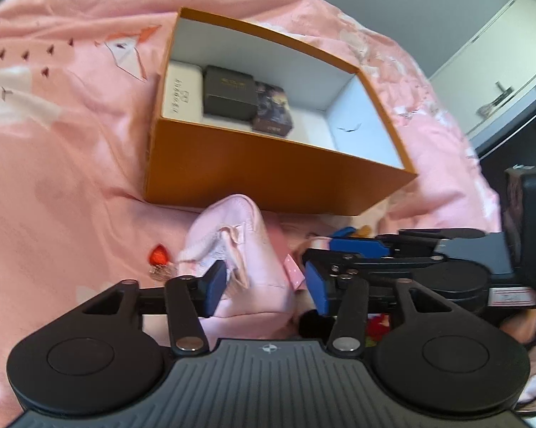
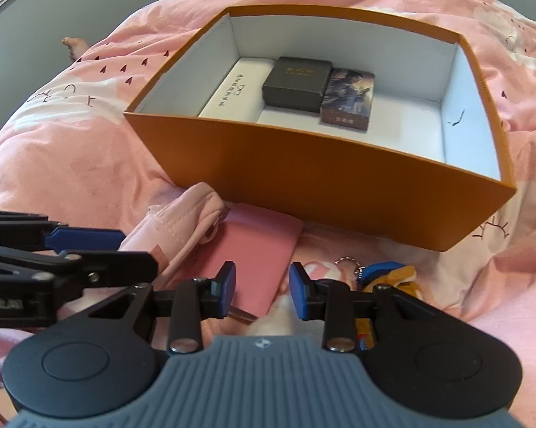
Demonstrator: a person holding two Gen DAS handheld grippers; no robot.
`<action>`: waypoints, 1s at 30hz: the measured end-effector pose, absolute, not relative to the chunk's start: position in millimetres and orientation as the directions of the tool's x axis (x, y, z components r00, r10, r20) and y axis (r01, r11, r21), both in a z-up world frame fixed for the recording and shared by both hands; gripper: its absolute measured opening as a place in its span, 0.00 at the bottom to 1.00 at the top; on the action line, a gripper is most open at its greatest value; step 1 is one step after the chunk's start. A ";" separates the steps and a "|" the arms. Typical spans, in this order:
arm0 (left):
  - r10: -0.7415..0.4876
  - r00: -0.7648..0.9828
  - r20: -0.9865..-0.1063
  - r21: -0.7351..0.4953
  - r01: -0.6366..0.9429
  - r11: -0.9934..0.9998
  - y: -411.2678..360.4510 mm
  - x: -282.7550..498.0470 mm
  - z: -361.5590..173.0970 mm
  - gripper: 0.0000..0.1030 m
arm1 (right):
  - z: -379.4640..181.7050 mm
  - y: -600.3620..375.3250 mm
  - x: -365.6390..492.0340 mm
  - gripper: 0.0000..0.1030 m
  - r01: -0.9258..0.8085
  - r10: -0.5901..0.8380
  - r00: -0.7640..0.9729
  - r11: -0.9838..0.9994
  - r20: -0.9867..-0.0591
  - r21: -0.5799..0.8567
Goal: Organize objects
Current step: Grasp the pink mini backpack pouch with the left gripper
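Observation:
An open orange box [image 1: 268, 171] [image 2: 303, 174] lies on the pink bedding. Inside it are a white box [image 1: 182, 94] [image 2: 236, 87], a dark grey box [image 1: 228, 92] [image 2: 296, 83] and a picture-printed box [image 1: 273, 108] [image 2: 348, 100]. My left gripper [image 1: 264, 285] is open, its fingers either side of a pale pink pouch [image 1: 246, 249] in front of the orange box. My right gripper [image 2: 262, 290] is open over the edge of a flat pink case [image 2: 257, 260]. A blue-and-tan keychain toy [image 2: 389, 274] lies right of it.
A small red charm [image 1: 159, 255] lies left of the pouch. The right gripper's fingers show at the right of the left wrist view [image 1: 360, 246]; the left gripper's fingers show at the left of the right wrist view [image 2: 86, 237]. A white cabinet [image 1: 499, 53] stands far right.

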State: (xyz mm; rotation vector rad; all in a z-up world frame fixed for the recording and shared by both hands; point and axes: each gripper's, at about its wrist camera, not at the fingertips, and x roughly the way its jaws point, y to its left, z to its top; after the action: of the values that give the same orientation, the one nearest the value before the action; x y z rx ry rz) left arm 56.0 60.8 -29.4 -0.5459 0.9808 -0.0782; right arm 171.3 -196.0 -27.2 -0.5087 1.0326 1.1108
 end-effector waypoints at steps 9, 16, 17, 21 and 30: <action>-0.382 0.557 -0.737 -0.564 -0.197 0.802 66.7 57.9 -33.3 0.64 | -21.6 -199.4 174.1 0.34 -0.902 0.485 0.126 0.420 -0.865 0.104; -0.283 0.566 -0.775 -0.487 -0.248 0.838 80.0 58.4 -27.6 0.65 | -16.5 -199.5 174.2 0.34 -0.903 0.498 0.142 0.419 -0.856 0.094; -0.255 0.556 -0.791 -0.462 -0.270 0.845 81.3 59.0 -31.0 0.65 | -16.6 -198.7 174.2 0.34 -0.904 0.497 0.144 0.419 -0.856 0.091; -0.254 0.523 -0.813 -0.455 -0.299 0.839 86.0 61.1 -46.2 0.71 | -20.0 -195.1 174.1 0.33 -0.907 0.488 0.144 0.413 -0.861 0.082; -0.321 0.474 -0.820 -0.514 -0.362 0.778 90.7 74.1 -86.0 0.66 | -33.6 -188.9 174.4 0.32 -0.911 0.468 0.104 0.398 -0.878 0.104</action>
State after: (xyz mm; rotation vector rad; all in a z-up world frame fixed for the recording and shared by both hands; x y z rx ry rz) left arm 74.1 90.7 -86.0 -0.7168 1.1035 0.0276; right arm 174.4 -188.9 -33.6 -0.5433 1.0122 1.0939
